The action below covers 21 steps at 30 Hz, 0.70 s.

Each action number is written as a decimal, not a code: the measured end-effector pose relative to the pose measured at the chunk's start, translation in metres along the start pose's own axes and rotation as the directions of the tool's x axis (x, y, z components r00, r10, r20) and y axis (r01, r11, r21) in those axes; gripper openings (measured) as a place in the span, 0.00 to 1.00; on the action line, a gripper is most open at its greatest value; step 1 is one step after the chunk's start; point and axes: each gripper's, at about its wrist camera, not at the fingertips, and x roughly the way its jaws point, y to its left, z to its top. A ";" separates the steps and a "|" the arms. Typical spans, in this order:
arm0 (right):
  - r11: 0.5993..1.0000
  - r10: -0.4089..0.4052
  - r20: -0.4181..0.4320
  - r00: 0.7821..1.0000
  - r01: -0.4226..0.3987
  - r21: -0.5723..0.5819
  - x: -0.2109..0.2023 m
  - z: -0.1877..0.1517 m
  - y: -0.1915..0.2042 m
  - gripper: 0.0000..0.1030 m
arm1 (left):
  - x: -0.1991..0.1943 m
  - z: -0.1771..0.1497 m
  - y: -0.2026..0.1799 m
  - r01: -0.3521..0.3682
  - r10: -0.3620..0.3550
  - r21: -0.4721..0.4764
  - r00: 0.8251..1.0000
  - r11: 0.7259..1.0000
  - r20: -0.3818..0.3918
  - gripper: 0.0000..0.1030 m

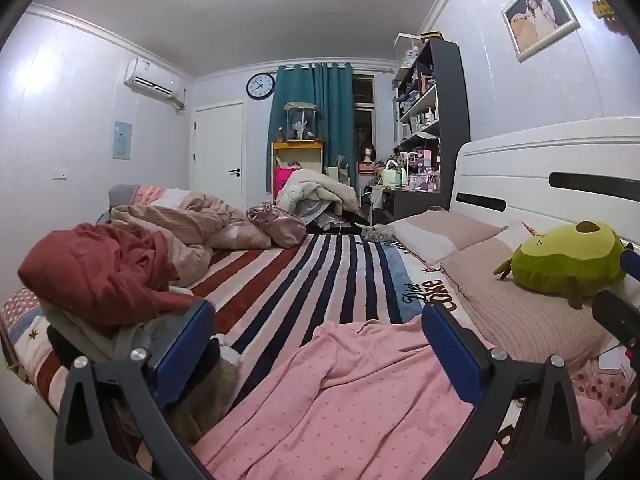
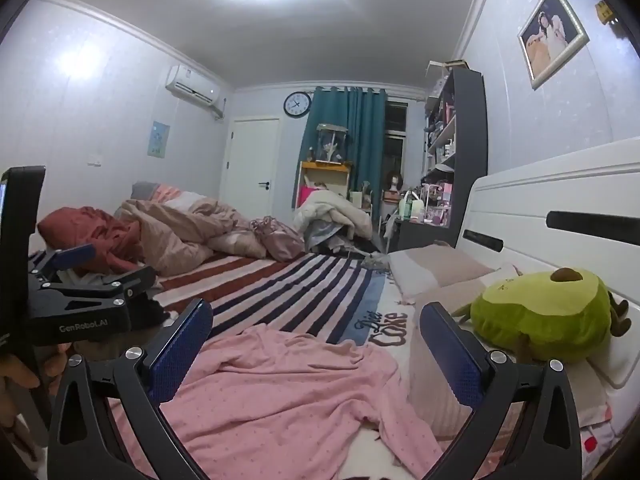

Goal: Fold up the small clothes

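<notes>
A: Right, nearest first. The left gripper [image 1: 316,332] and the right gripper [image 2: 316,332] both hang over the bed with their jaws wide apart and nothing between them. The pink garment [image 1: 340,396] lies rumpled on the striped bedspread [image 1: 304,276], just under and ahead of both.

B: So neither has a hold yet. What worries you?

A: The cloth is bunched, with ridges and a folded-over edge. A pinch on a ridge would likely catch two layers at once, and the fold would come out crooked.

B: And the bedspread beneath?

A: Soft too. Jaws pressed down too deep could nip it together with the garment and drag both.

B: Anything to the sides?

A: On the left, just beside that gripper, sits a heap of clothes topped by a red garment [image 1: 100,268]. A wide sweep could snag it or pull it onto the pink one. On the right, the pillow [image 2: 436,360] touches the garment's edge, and the green avocado plush [image 2: 540,316] rests a little further on.

B: And further back?

A: A crumpled pink duvet [image 1: 192,224], well apart. No trouble there, I'd judge.
</notes>
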 end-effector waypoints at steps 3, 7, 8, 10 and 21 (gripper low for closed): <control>1.000 -0.003 0.017 1.000 0.003 0.001 0.006 0.001 -0.002 1.00 | 0.004 0.002 -0.001 -0.008 0.007 0.018 1.000 1.000 0.012 0.99; 1.000 -0.002 0.024 1.000 0.002 0.008 0.011 0.005 -0.001 1.00 | 0.008 0.004 -0.001 0.002 -0.003 0.033 1.000 0.999 0.018 0.99; 1.000 -0.005 0.022 1.000 0.005 0.008 0.013 0.004 -0.001 1.00 | 0.009 0.004 -0.001 0.011 -0.012 0.034 1.000 0.999 0.020 0.99; 1.000 -0.015 0.020 1.000 0.015 0.007 0.015 0.005 -0.001 1.00 | 0.009 0.006 -0.002 0.018 -0.019 0.039 1.000 0.999 0.022 0.99; 0.998 -0.065 0.002 0.998 0.065 0.017 0.022 0.000 -0.010 1.00 | 0.019 0.008 -0.004 0.001 -0.003 0.080 1.000 0.997 0.020 0.99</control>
